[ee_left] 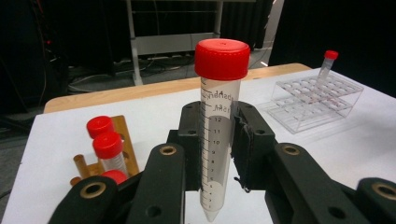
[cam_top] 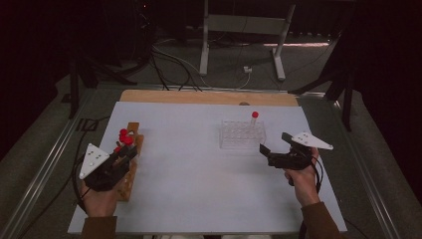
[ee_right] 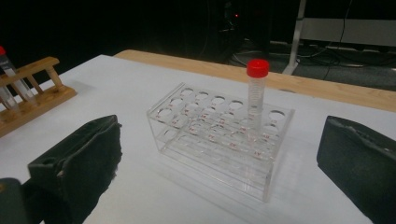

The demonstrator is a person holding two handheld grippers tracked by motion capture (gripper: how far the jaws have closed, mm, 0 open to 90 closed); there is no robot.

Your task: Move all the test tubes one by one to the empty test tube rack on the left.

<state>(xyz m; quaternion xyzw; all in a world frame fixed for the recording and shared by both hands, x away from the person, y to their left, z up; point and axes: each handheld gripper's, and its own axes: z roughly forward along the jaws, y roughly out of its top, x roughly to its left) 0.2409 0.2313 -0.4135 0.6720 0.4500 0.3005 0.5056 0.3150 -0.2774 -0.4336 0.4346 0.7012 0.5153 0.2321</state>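
My left gripper (ee_left: 219,140) is shut on a clear, graduated tube with a red cap (ee_left: 219,112) and holds it upright just above the table. In the high view this gripper (cam_top: 122,157) is over the wooden rack (cam_top: 130,172) at the table's left. That wooden rack (ee_left: 125,140) holds red-capped tubes (ee_left: 107,145). A clear plastic rack (cam_top: 243,135) stands right of centre with one red-capped tube (cam_top: 254,118) upright in a back hole. My right gripper (cam_top: 271,152) is open, just right of the clear rack (ee_right: 210,163) and facing it. Nothing is between its jaws (ee_right: 223,135).
A white mat (cam_top: 199,169) covers the table, and a strip of bare wood (cam_top: 209,97) shows along the far edge. Beyond it are cables on the floor and a metal desk frame (cam_top: 244,30). The wooden rack (ee_right: 32,93) shows far left in the right gripper view.
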